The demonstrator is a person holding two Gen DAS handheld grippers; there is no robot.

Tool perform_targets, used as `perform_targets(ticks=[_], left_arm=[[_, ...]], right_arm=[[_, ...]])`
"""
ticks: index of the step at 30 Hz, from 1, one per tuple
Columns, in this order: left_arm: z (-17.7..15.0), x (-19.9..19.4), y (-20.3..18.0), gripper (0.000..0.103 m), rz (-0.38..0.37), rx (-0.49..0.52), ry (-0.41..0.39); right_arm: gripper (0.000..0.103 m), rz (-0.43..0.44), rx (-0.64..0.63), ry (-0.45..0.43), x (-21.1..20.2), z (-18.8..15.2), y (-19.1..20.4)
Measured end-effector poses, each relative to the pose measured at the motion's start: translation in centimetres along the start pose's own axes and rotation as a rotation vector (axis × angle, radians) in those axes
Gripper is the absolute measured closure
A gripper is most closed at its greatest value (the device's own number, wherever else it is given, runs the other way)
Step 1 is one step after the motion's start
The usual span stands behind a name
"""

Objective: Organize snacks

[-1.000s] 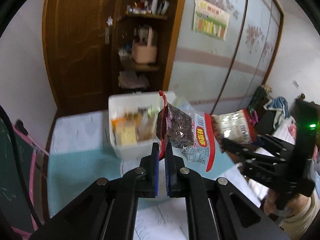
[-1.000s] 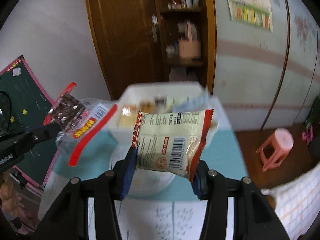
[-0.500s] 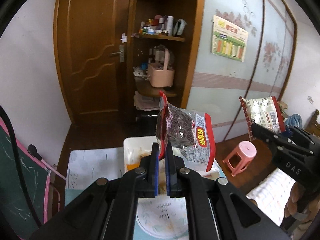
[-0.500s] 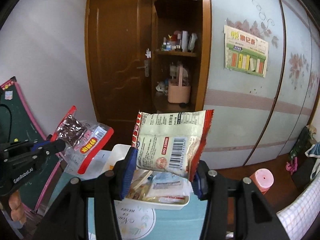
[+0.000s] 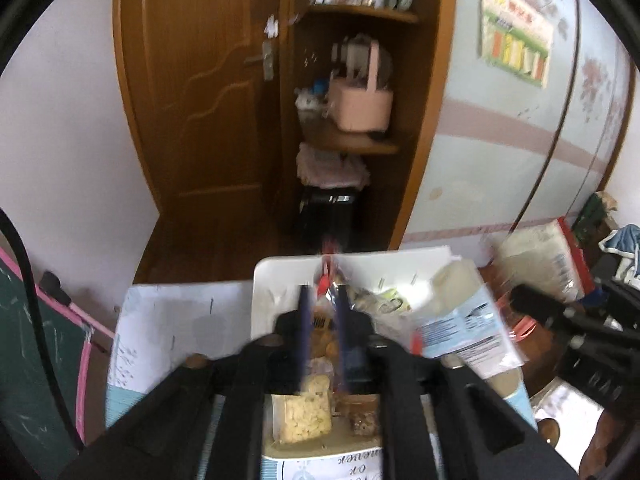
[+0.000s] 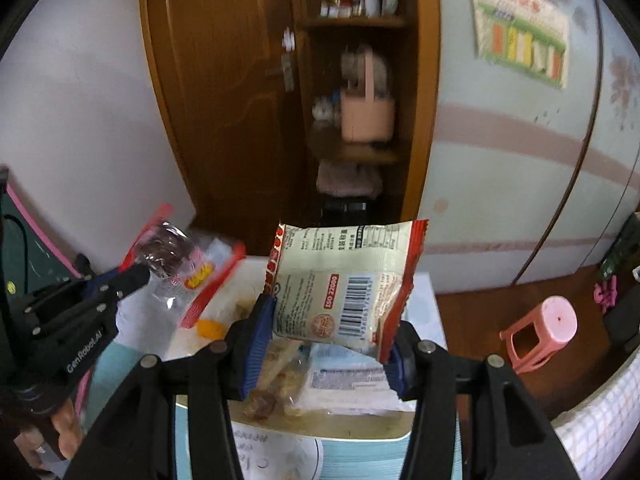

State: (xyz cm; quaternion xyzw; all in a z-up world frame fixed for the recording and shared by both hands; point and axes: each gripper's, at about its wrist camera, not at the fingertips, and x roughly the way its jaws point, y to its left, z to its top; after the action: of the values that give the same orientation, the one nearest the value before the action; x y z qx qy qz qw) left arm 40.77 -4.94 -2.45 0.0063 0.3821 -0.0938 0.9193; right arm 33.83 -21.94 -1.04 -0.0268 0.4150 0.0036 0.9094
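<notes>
A white tray (image 5: pixel 276 276) (image 6: pixel 360 428) holds several snack packets. My left gripper (image 5: pixel 322 308) is above it with its jaws apart; a clear red-edged bag of dark snacks (image 5: pixel 330 276) hangs between and beyond the tips. In the right wrist view that bag (image 6: pixel 180 260) sits at the left gripper's tip (image 6: pixel 132 278), blurred. My right gripper (image 6: pixel 324 340) is shut on a white, red-edged barcode packet (image 6: pixel 344 280), held above the tray. The packet shows at right in the left wrist view (image 5: pixel 540 264).
The tray stands on a table with a light blue cloth (image 6: pixel 360 460) and white papers (image 5: pixel 168 328). A wooden door and shelf unit (image 5: pixel 352 120) lie behind. A pink stool (image 6: pixel 544 332) stands on the floor at right. A green board (image 5: pixel 24 360) is at left.
Both grippers tilted down toward the tray. The left jaws have opened from pinched to apart, and the dark snack bag is lower between them. The right still holds its packet.
</notes>
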Motion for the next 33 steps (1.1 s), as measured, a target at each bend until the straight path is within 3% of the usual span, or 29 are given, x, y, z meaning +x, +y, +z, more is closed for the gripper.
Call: perform_targets(ticks=[1,2,8,16,24,33], left_arm=[[-0.4,1.2,0.1,0.031,0.006,-0.007,0.027],[-0.8,2.4,0.1,0.000,0.017,-0.013,0.056],[-3.2,6.0,-0.1,0.001,0.042,0.022,0.131],[-4.4,5.3,0.1,0.001,0.039,0.028,0.138],[-4.5,1.8,0.5,0.001,0.059,0.025,0.097],[-4.4,-6.2,1.4,0.001,0.078,0.024,-0.003]], right_arm=[[0.049,-0.004,-0.005,0.046,1.7,-0.4,-0.1],[0.048,-0.003,-0.007,0.083,3.0,-0.9,-0.1],[0.048,-0.003,0.016,0.219,8.0,-3.8,-0.6],[0.048,0.014,0.044,0.230,8.5,-4.5,-0.5],[0.048,0.029,0.045,0.184,5.5,-4.1,0.4],[0.048,0.053,0.027,0.104,-1.2,-4.6,1.9]])
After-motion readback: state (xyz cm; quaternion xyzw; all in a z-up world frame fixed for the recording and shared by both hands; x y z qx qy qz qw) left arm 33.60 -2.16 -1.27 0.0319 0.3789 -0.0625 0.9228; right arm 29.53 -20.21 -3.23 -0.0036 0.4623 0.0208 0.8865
